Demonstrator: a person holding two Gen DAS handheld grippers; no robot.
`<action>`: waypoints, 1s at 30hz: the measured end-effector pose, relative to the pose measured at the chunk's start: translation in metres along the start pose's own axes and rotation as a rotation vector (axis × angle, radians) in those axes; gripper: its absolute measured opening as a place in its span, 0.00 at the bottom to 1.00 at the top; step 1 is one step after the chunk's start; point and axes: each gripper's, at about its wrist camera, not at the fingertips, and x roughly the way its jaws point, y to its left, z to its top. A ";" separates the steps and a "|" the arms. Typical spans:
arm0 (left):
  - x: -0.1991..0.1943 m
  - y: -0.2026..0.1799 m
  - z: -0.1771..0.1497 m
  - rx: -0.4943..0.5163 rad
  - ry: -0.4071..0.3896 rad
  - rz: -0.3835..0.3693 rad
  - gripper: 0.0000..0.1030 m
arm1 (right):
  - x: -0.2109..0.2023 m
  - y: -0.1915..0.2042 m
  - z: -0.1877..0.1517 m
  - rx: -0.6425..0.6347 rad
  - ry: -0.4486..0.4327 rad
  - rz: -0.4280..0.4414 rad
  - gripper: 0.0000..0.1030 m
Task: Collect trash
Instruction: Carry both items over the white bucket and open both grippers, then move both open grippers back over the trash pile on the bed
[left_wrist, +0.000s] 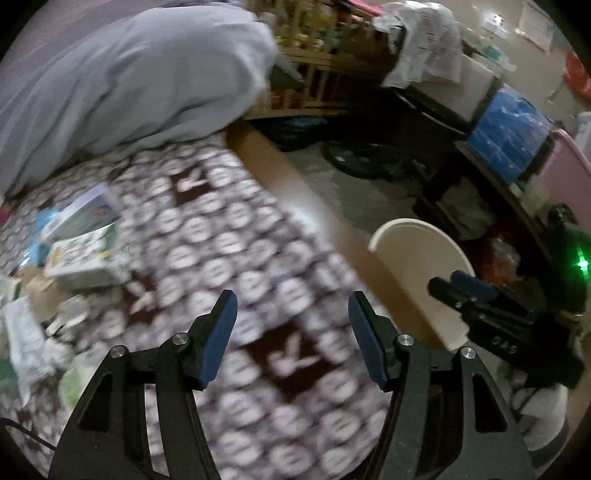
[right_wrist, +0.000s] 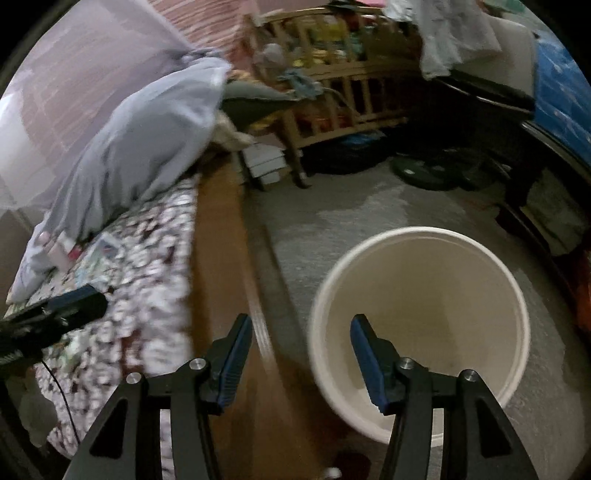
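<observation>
A white bucket (right_wrist: 421, 325) stands on the grey floor beside the bed; it looks empty. It also shows in the left wrist view (left_wrist: 417, 266). My right gripper (right_wrist: 301, 328) is open and empty, above the bed's wooden edge and the bucket's left rim. My left gripper (left_wrist: 291, 306) is open and empty over the patterned bedspread (left_wrist: 229, 258). Cartons and wrappers (left_wrist: 77, 243) lie on the bed's left side, with crumpled white packaging (left_wrist: 26, 339) below them. The right gripper shows in the left wrist view (left_wrist: 458, 288); the left one shows in the right wrist view (right_wrist: 74, 302).
A grey pillow (left_wrist: 129, 81) lies at the head of the bed. The wooden bed rail (right_wrist: 221, 258) runs between bed and floor. A wooden rack (right_wrist: 332, 92), dark furniture (left_wrist: 424, 122) and a blue bag (left_wrist: 509, 133) stand behind. Dark round objects (right_wrist: 432, 170) lie on the floor.
</observation>
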 end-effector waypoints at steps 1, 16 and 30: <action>-0.004 0.008 -0.003 -0.008 -0.004 0.009 0.59 | -0.001 0.008 0.000 -0.011 -0.002 0.005 0.52; -0.074 0.135 -0.051 -0.145 -0.039 0.226 0.59 | 0.013 0.155 -0.007 -0.206 0.045 0.172 0.56; -0.127 0.261 -0.109 -0.346 -0.038 0.382 0.59 | 0.043 0.263 -0.039 -0.362 0.151 0.328 0.64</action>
